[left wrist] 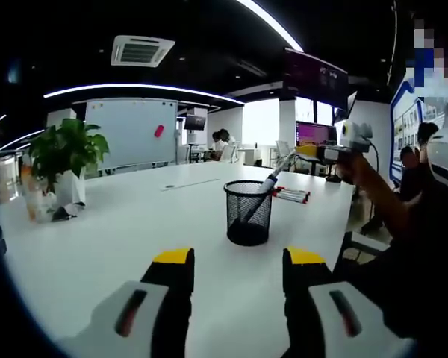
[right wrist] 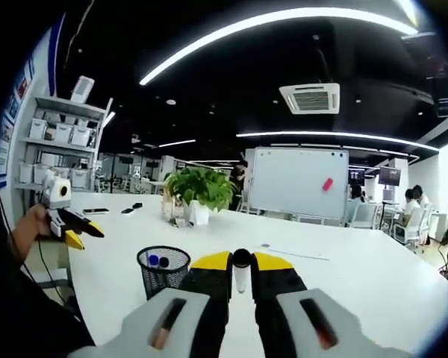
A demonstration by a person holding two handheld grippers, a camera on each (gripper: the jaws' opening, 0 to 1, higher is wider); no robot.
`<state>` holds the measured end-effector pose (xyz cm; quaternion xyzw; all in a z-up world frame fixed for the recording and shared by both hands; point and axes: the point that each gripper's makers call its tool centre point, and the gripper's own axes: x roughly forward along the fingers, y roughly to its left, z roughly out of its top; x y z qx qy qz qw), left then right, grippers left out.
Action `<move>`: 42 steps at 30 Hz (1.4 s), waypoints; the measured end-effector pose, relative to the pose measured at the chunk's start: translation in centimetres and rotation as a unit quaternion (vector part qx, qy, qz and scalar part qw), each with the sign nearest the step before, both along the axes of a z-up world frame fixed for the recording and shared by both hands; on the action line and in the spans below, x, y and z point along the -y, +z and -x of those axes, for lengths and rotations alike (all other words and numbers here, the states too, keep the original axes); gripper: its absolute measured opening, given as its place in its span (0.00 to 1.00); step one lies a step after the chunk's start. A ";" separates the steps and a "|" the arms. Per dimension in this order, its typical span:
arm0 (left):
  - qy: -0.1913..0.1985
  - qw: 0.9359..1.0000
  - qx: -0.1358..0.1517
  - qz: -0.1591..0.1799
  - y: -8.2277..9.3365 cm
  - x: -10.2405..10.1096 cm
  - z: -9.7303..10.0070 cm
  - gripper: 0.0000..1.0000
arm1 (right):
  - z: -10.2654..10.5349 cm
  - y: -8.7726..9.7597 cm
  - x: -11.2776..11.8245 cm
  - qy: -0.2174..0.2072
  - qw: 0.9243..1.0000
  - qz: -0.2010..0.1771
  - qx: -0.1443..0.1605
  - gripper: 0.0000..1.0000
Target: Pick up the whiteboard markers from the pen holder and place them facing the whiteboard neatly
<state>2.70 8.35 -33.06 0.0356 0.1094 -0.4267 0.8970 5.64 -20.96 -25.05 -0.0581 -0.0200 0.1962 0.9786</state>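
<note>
A black mesh pen holder (left wrist: pixel 248 212) stands on the white table (left wrist: pixel 134 246), just ahead of my left gripper (left wrist: pixel 239 261), whose yellow-tipped jaws are open and empty. Over the holder's right side, my right gripper (left wrist: pixel 302 151) grips a whiteboard marker (left wrist: pixel 280 170) that slants down toward the rim. In the right gripper view this gripper (right wrist: pixel 241 262) is shut on the marker (right wrist: pixel 241 272), seen end-on. The holder (right wrist: pixel 163 268) sits down to its left with blue-capped markers (right wrist: pixel 154 260) inside. Several markers (left wrist: pixel 291 195) lie side by side on the table behind the holder. The whiteboard (left wrist: pixel 131 130) stands beyond the table's far end.
A potted plant (left wrist: pixel 63 153) and small items stand at the table's left edge. People sit at desks (left wrist: pixel 220 142) in the back and more are at the right (left wrist: pixel 414 160). The holding person's arm (left wrist: pixel 381 201) reaches in from the right. Shelves (right wrist: pixel 60 149) line the left wall.
</note>
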 end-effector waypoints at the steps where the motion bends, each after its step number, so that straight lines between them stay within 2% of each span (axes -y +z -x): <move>1: 0.000 1.000 0.000 0.000 0.0 0.0 0.0 0.49 | 0.0 0.0 0.2 -0.003 1.000 -0.001 0.000 0.13; 42: -0.001 1.000 0.001 0.000 0.1 0.2 0.1 0.49 | 1.2 0.9 7.6 -0.079 0.997 0.001 0.016 0.13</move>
